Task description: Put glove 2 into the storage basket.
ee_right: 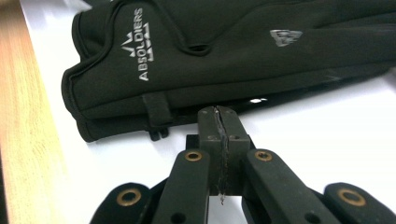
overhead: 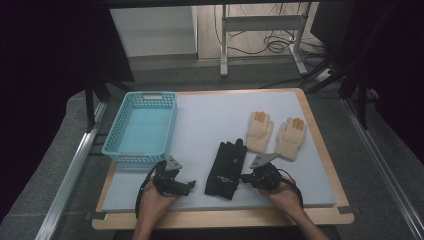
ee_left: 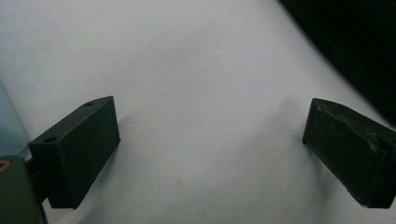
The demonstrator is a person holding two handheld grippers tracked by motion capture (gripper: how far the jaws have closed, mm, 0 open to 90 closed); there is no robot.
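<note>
Near the front edge of the soft white mat [overhead: 210, 117], the right gripper [ee_right: 219, 116] has its two black jaws pressed together with nothing between them. Its tip sits just beside the flat black fabric gloves [ee_right: 224, 51], at their right edge. Left of the gloves, the left gripper [overhead: 191, 185] rests with its jaws spread wide over bare mat. Farther left stands a light blue plastic basket [overhead: 117, 131]. Two fuzzy cream gloves with orange fingertips [overhead: 275, 132] lie far right.

the white mat [overhead: 215, 112] lies open in the middle and far part. at the left the blue basket [overhead: 141, 126] blocks passage. the black gloves [overhead: 227, 169] lie between the two grippers at the near edge; the tan gloves [overhead: 275, 134] take up the right side.
</note>
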